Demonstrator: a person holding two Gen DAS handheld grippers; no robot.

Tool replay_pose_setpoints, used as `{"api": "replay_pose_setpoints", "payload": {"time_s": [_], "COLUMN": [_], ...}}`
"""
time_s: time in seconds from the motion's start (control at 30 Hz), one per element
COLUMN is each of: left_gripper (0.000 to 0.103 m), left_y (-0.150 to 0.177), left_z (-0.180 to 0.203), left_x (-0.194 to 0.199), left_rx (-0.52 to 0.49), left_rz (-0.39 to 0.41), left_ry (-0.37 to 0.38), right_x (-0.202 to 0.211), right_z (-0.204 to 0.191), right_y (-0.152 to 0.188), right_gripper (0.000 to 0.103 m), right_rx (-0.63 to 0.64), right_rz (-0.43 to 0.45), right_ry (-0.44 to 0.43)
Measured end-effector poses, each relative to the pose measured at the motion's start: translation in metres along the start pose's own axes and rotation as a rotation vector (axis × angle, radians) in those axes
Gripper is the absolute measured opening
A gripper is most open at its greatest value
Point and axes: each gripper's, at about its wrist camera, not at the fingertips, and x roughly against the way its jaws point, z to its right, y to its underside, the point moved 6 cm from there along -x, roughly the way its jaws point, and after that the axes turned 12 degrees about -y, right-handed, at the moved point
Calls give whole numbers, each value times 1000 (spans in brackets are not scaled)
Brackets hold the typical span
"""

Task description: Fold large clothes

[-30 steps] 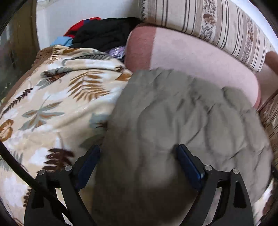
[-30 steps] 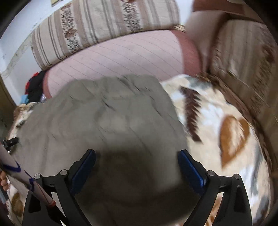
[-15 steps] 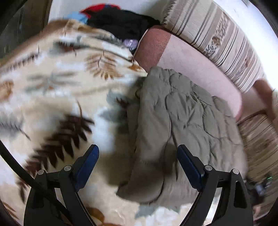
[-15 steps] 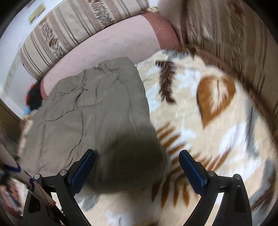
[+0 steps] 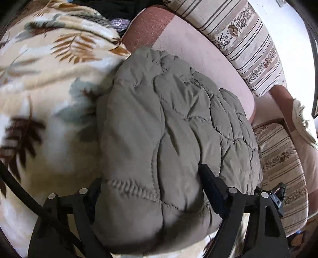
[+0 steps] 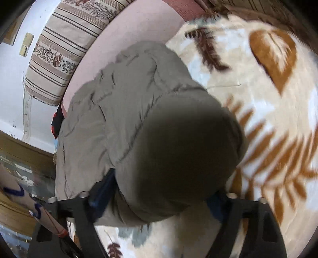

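A grey-green quilted jacket (image 5: 174, 123) lies folded in a thick bundle on a leaf-patterned blanket (image 5: 45, 83). It also fills the right wrist view (image 6: 139, 123). My left gripper (image 5: 155, 190) is open, its fingers astride the near end of the bundle, with the padded fabric bulging between them. My right gripper (image 6: 163, 194) is open too, its fingers on either side of the bundle's other end. Neither gripper pinches the fabric. The near fingertips are partly hidden by the jacket.
A pink bolster (image 5: 198, 51) and striped cushions (image 5: 248, 45) run along the far side. A pile of dark clothes (image 5: 119, 10) lies at the blanket's far corner. A striped seat (image 5: 282, 168) is to the right. The blanket (image 6: 268, 119) spreads right of the jacket.
Both grippers have swung back in over the jacket ends; the bundle now sits between each pair of open fingers, where half a second ago it lay ahead of them.
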Motion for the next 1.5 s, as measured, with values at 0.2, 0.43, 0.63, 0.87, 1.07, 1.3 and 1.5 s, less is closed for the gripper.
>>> {"api": "replay_pose_setpoints", "payload": {"time_s": [0.2,0.43,0.63,0.87,1.07,1.3,1.5], "left_gripper": [81,82,82,84,89,89,98], "left_y": [-9,4,24,32,35,55,86], "left_z": [8,1,0,-12,-17,9,36], "left_x": [-3,35,86,57,59,133,199], "left_rx": [-45,-114,-178,-103,-71,-196,-180], "left_rz": [17,87,199,150,147,376,555], "left_ry": [-74,-167,-275,-388,-398,-576,-532], "right_x": [-12,15,83,55,17,72,99], "right_z": [-1,13,-7,-54,-11,-37,-73], "right_y": [-13,6,21,13,14,39,75], "right_gripper": [75,83,83,84,84,84,85], "right_rx": [3,-7,197,356,179,302,385], "right_rz": [20,37,201,141,32,117,152], "right_ry": [25,3,268,265,273,333,339]}}
